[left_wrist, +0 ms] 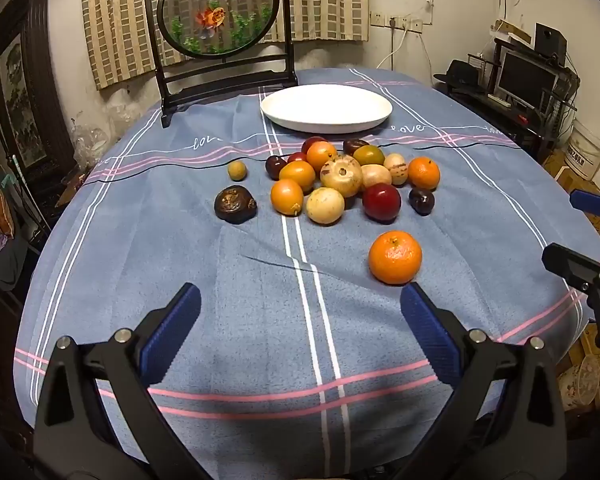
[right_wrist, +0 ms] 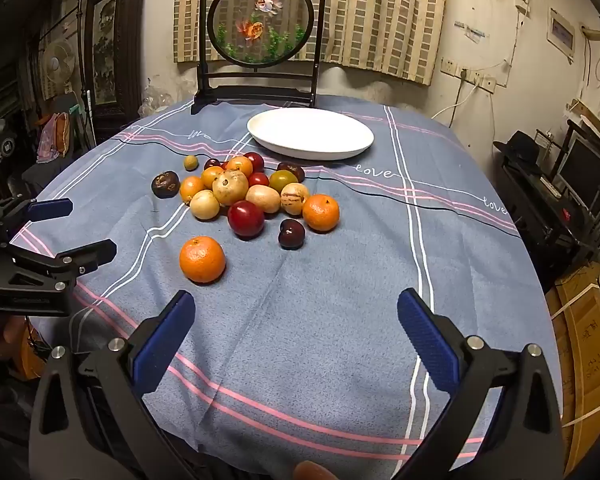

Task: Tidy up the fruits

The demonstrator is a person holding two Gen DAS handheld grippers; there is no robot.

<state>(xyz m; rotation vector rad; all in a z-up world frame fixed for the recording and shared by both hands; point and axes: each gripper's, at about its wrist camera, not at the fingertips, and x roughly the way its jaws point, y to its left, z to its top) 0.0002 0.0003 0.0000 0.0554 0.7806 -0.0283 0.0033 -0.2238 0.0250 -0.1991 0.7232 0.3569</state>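
Both the left claw [left_wrist: 300, 332] and the right claw [right_wrist: 296, 336] are spread wide, nothing held. The fruits [left_wrist: 342, 176] are clustered on the desk [left_wrist: 260, 300]; the white plate [left_wrist: 326, 108] lies at 12 o'clock of them.

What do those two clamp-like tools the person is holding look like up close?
Both look alike. The left gripper and right gripper each have a black, angular plastic frame that forks into two arms, joined by round silver bolts. The jaws carry flat, dark blue pads with a ribbed texture. No cables or sleeves are visible.
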